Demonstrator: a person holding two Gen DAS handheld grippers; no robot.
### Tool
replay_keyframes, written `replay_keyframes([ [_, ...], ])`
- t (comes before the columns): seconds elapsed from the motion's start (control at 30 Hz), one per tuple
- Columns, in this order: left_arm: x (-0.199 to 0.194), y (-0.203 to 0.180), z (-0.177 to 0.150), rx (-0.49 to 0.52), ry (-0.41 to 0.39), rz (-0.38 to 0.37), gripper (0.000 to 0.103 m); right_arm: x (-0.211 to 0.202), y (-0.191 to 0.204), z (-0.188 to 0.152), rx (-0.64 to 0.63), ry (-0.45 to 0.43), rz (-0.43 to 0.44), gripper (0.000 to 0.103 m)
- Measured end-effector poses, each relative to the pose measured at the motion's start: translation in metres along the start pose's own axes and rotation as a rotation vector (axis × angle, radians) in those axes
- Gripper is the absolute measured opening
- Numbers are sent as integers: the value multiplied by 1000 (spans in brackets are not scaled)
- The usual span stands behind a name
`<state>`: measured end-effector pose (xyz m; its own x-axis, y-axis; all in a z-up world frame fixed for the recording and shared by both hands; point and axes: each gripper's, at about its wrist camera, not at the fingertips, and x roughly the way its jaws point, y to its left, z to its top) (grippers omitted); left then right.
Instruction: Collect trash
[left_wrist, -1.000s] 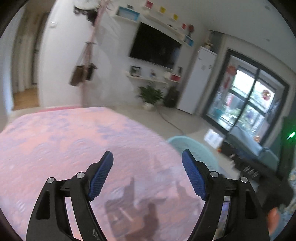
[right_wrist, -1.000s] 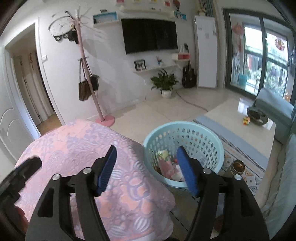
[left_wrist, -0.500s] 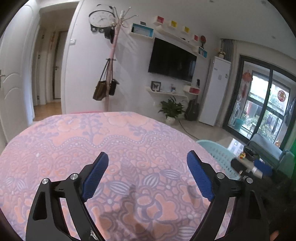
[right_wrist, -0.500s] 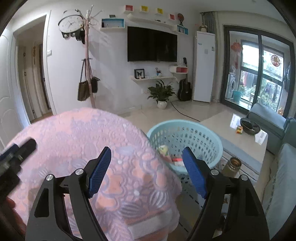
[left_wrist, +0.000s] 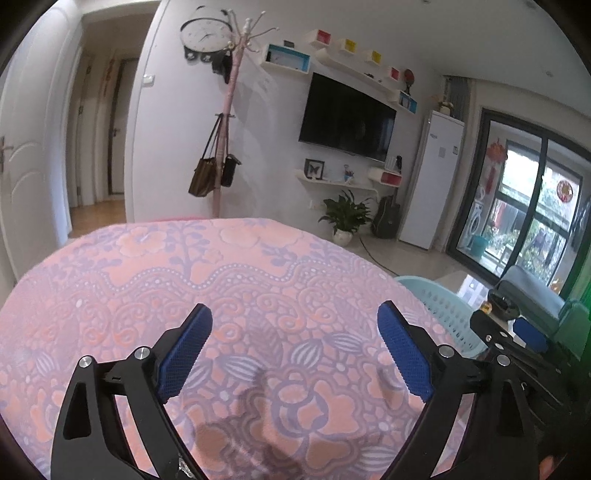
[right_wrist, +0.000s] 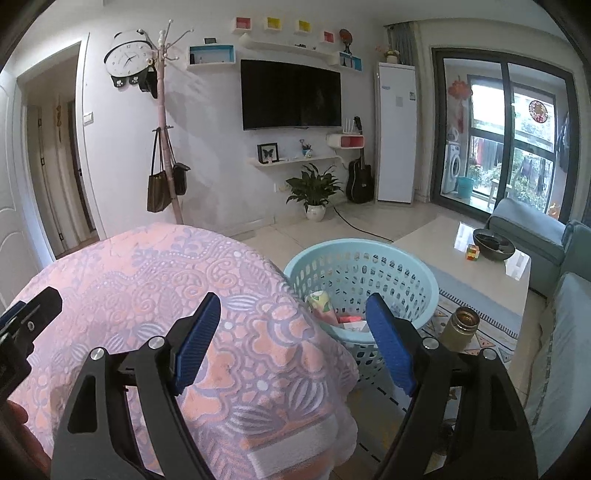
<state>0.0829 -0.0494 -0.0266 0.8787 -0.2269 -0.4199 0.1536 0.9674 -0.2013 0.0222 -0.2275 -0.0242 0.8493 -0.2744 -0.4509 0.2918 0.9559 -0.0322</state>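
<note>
A light blue perforated basket (right_wrist: 369, 258) stands on the floor at the right edge of the pink patterned table (right_wrist: 155, 280). It holds trash: a printed wrapper (right_wrist: 323, 304) and red and white packets (right_wrist: 351, 321). My right gripper (right_wrist: 291, 328) is open and empty above the table's right edge, in front of the basket. My left gripper (left_wrist: 295, 343) is open and empty above the pink tablecloth (left_wrist: 221, 280). The basket's rim (left_wrist: 439, 299) shows at the right in the left wrist view.
A brass-coloured bottle (right_wrist: 460, 328) stands on the rug right of the basket. A low white coffee table (right_wrist: 480, 266) with a dark bowl (right_wrist: 493, 243) and a cube lies beyond. A grey sofa (right_wrist: 565, 314) lines the right. A coat rack (right_wrist: 166, 140) stands behind the table.
Both grippers have tilted up and drawn back toward the table; the left view swung from blurred to level over the cloth. Both stay open and empty.
</note>
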Motion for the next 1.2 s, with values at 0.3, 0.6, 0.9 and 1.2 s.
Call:
replay_keyframes([
  [0.3, 0, 4, 0, -15, 9, 0, 89, -3, 5, 0, -22, -14, -17, 78],
  [0.6, -1, 0, -1, -22, 15, 1, 89, 0, 9, 0, -43, 8, -19, 79],
  [0.9, -1, 0, 0, -21, 15, 0, 89, 2, 8, 0, -40, 15, -17, 80],
  [1.2, -1, -1, -1, -19, 14, 3, 89, 2, 8, 0, -44, 12, -16, 80],
])
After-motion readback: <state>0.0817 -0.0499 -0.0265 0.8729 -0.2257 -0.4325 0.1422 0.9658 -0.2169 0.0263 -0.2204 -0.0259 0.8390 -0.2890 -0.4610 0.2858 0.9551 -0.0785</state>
